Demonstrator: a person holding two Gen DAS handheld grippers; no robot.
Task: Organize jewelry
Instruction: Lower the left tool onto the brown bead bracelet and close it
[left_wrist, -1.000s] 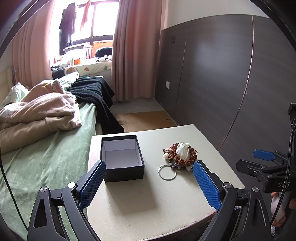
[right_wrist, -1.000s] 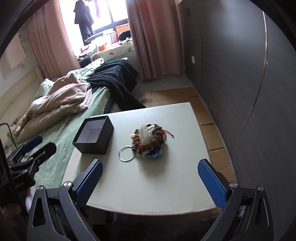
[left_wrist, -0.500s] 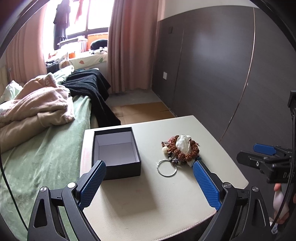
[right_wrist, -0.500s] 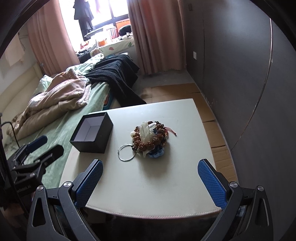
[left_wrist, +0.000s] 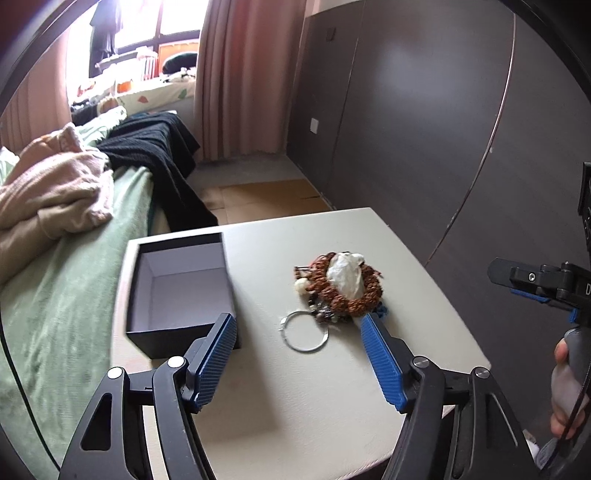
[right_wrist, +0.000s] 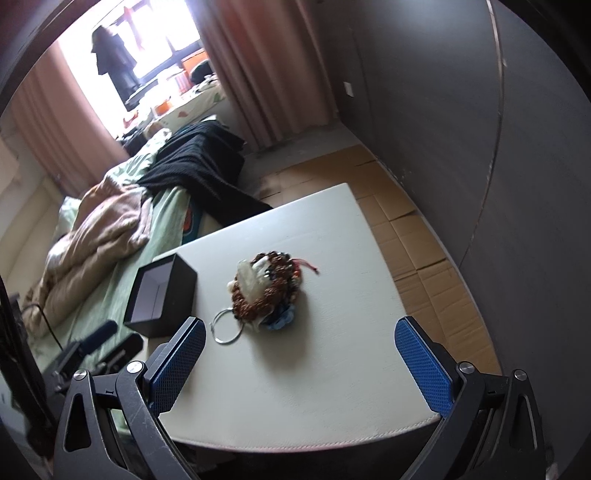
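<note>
Two views, taken in turn. From your left wrist, your left claw (left_wrist: 297, 360) hangs spread wide and empty over the bench (left_wrist: 295, 406); the jewelry pile (left_wrist: 341, 286) lies just beyond its right fingertip, the open black box (left_wrist: 181, 291) to the pile's left. From your right wrist, your right claw (right_wrist: 303, 362) gapes empty near the bench's edge, the pile (right_wrist: 267, 290) farther in, right of the box (right_wrist: 160, 295).

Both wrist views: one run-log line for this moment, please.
left gripper: open, above table | right gripper: open, holding nothing | jewelry pile: on table beside black box | box: open, nothing visible inside
</note>
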